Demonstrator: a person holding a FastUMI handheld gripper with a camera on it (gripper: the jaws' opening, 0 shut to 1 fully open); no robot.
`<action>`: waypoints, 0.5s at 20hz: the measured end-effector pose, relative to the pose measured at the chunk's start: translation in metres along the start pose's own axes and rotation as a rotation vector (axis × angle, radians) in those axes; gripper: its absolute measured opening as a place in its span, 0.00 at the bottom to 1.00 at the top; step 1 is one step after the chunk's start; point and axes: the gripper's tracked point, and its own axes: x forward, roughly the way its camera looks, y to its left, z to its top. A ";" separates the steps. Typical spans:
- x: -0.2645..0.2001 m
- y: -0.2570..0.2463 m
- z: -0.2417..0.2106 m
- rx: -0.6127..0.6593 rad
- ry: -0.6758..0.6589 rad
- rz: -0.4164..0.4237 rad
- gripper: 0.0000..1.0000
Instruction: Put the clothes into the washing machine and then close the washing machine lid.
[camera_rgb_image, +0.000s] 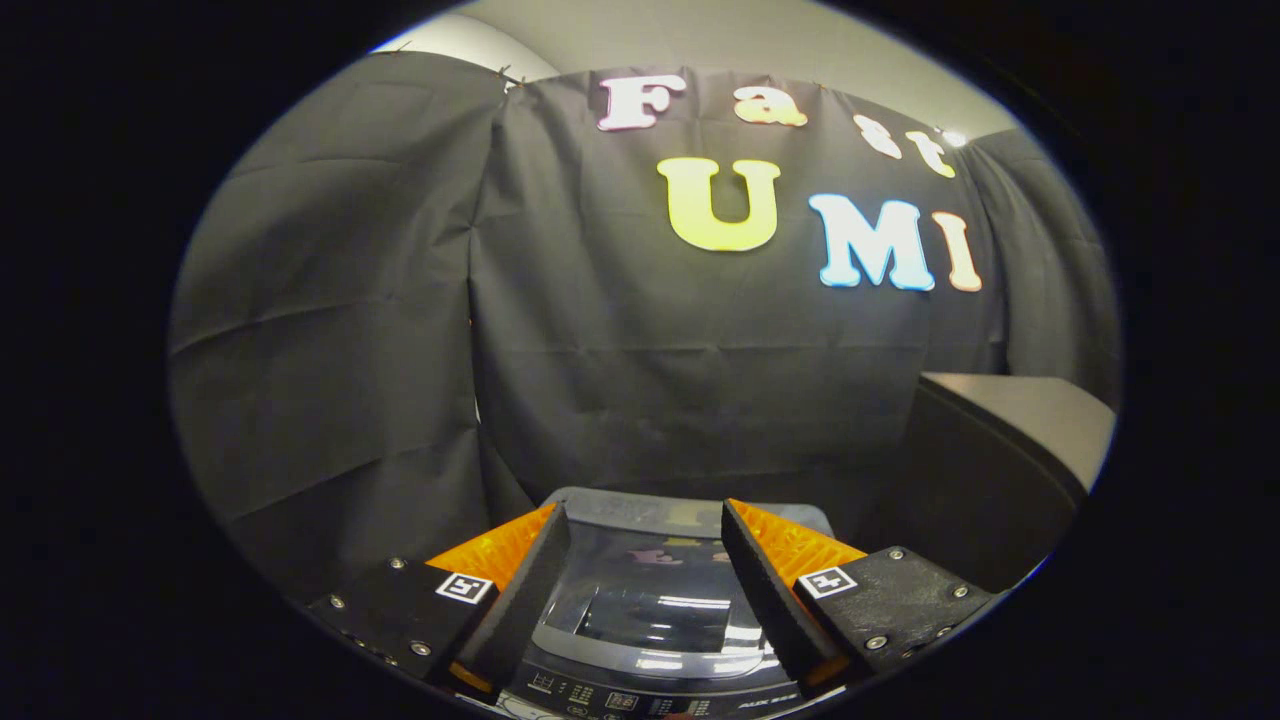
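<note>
Between the spread fingers (645, 590), which grasp nothing, sits the washing machine (650, 640), its control panel (640, 697) nearest and its long axis running straight away toward the booth wall. Its glossy lid (655, 590) lies flat and closed. Beyond, to the right, stands a dark cabinet (1000, 450) against the black cloth (620, 380)

Staged recording booth, not a real laundry rm; black cloth walls (650, 380) hung round washing machine (650, 610).

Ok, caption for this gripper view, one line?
Open claw hovers above washing machine, its glossy lid down, black cloth wall behind.
</note>
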 end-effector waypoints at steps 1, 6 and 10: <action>-0.010 -0.006 0.012 -0.001 -0.020 0.004 0.96; -0.070 -0.050 0.059 -0.022 -0.131 -0.020 0.96; -0.122 -0.094 0.065 0.007 -0.150 -0.052 0.96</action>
